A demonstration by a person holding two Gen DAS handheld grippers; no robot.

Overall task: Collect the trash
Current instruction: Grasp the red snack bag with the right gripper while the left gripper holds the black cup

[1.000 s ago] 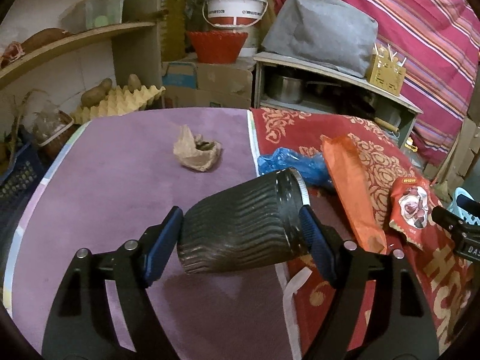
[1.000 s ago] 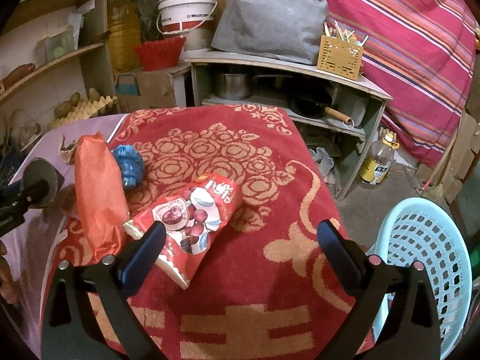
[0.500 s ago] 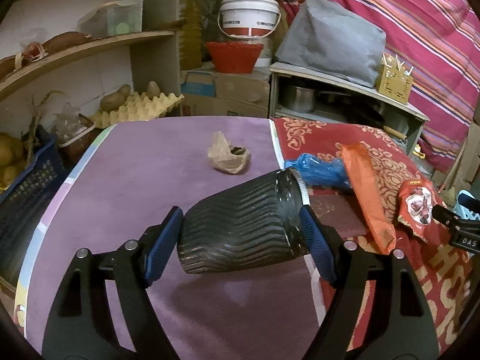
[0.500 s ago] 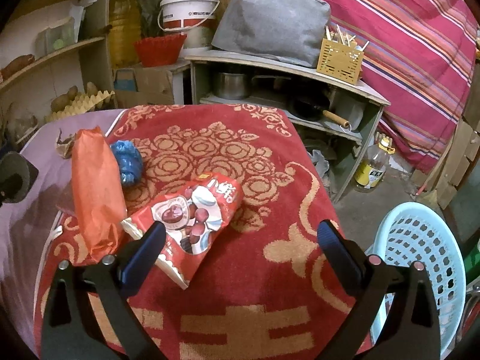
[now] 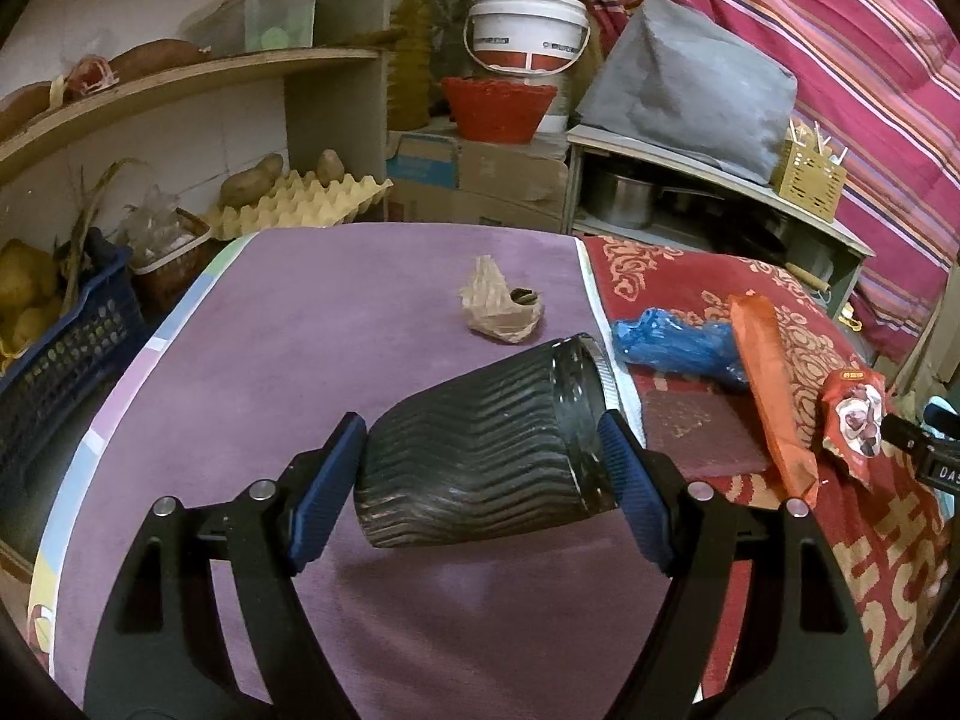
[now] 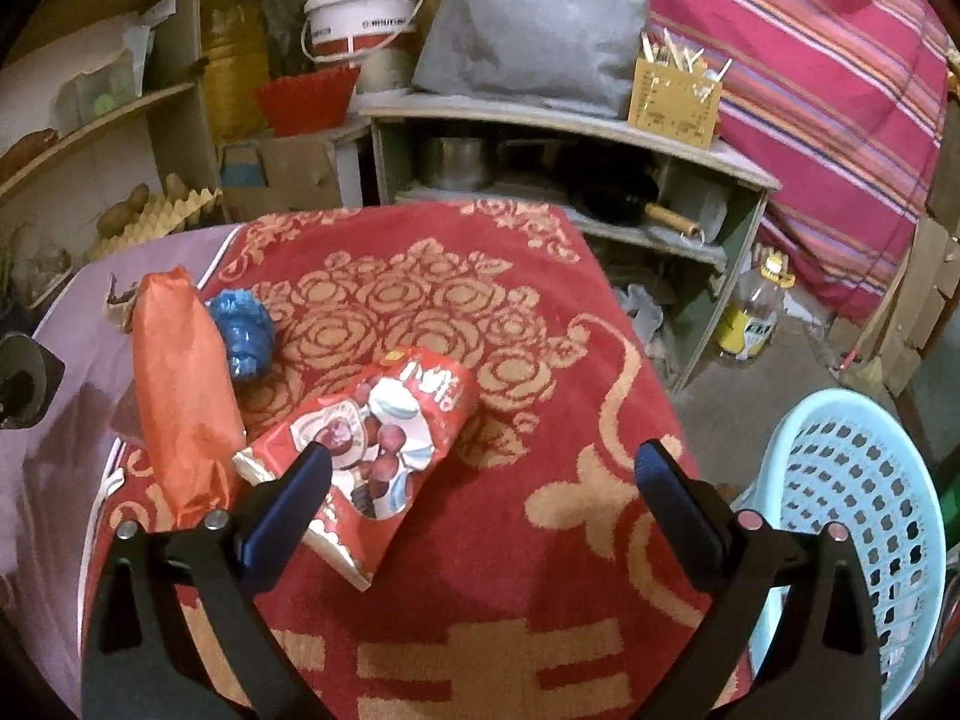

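My left gripper (image 5: 480, 462) is shut on a black ribbed paper cup (image 5: 480, 450), held on its side above the purple cloth (image 5: 270, 360). A crumpled brown paper scrap (image 5: 501, 309) lies beyond it. A blue plastic wad (image 5: 678, 345), an orange wrapper (image 5: 771, 378) and a red snack bag (image 5: 852, 420) lie on the red cloth to the right. My right gripper (image 6: 480, 492) is open and empty above the red cloth (image 6: 480, 570), with the red snack bag (image 6: 372, 444) at its left finger. The orange wrapper (image 6: 180, 384) and the blue wad (image 6: 243, 333) lie further left.
A light blue perforated basket (image 6: 852, 510) stands on the floor at the right of the table. Behind the table are a low shelf with pots (image 6: 540, 180), a white bucket (image 5: 528, 30), a red basket (image 5: 498, 108) and egg trays (image 5: 300, 198). A dark blue crate (image 5: 66, 336) is at the left.
My left gripper with the cup has pulled back and to the left, so more of the purple cloth shows. My right gripper has barely shifted.
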